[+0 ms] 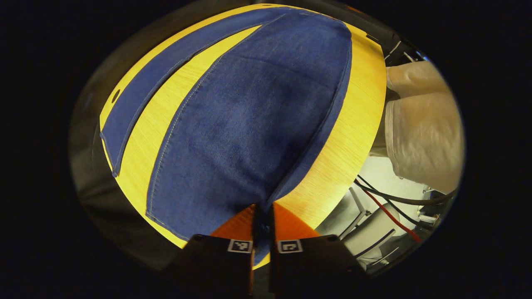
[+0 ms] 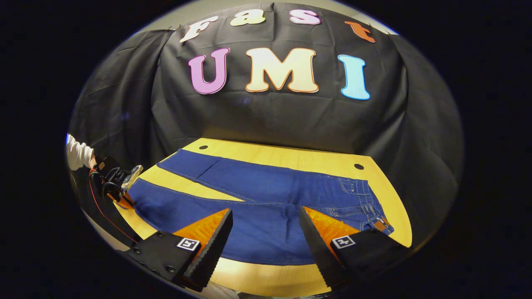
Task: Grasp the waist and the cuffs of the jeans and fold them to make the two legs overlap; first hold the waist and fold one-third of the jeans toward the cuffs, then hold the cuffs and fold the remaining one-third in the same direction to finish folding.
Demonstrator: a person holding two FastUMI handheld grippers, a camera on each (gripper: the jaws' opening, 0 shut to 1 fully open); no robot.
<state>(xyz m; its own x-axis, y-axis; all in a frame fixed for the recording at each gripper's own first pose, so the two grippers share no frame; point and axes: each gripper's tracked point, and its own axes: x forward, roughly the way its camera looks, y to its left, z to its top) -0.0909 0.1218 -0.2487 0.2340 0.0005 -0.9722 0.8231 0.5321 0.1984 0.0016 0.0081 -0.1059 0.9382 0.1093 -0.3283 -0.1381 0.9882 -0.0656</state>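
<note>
Blue jeans (image 2: 266, 195) lie flat on the yellow wooden table (image 2: 291, 160), legs spread apart in a V, waist (image 2: 365, 199) at the right of the right gripper view. My right gripper (image 2: 266, 236) hovers open over the near leg, close to the table's front edge, with nothing between its fingers. In the left gripper view the near leg (image 1: 257, 124) stretches away from me and the far leg (image 1: 141, 91) lies to the left. My left gripper (image 1: 262, 214) is shut on the near leg's cuff, cloth showing between its fingers. The left gripper (image 2: 118, 180) also appears at the far left of the right gripper view.
A person's light-coloured clothing (image 1: 419, 124) stands by the table's edge, with black and red cables (image 1: 390, 207) below it. A white sleeve (image 2: 79, 153) holds the left gripper. Small round holes (image 2: 358, 166) mark the tabletop. The black cloth wall (image 2: 270, 116) backs the table.
</note>
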